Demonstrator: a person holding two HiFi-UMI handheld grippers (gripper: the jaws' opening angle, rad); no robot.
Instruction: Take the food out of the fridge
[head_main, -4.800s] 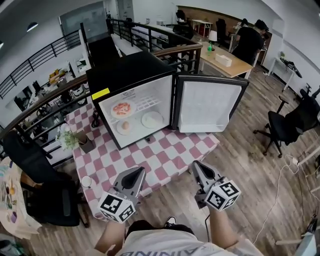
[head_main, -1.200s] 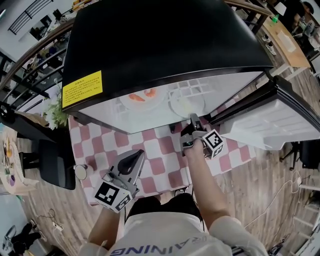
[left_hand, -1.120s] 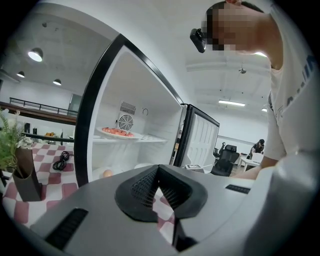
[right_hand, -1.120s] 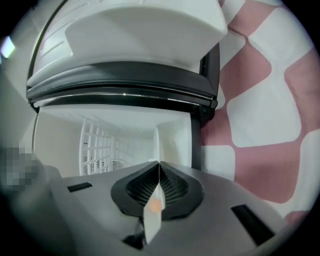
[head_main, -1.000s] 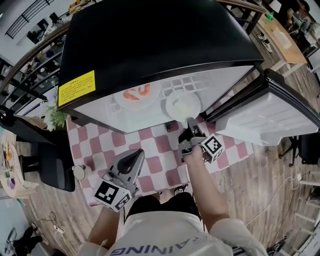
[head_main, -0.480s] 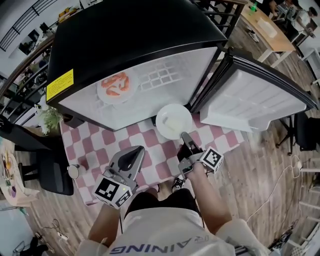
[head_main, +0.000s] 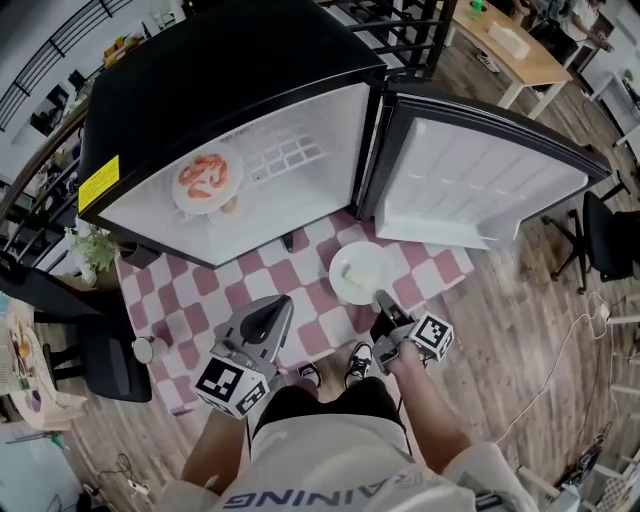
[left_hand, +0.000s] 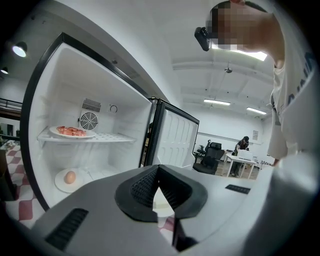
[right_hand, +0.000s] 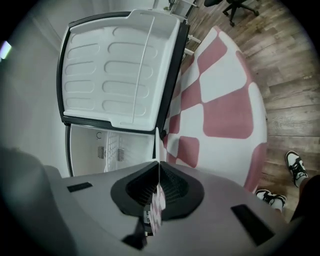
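Fridge (head_main: 230, 90) holds shrimp plate (head_main: 182, 193) and egg plate (left_hand: 61, 183). Right gripper (head_main: 381, 298) pinches white plate (head_main: 370, 262) by its rim, now outside over the table (head_main: 250, 292). Left gripper (head_main: 279, 305) is closed and empty.

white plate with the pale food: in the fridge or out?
Out. The white plate is over the checkered tablecloth in front of the open fridge, its rim clamped in the right tongs.
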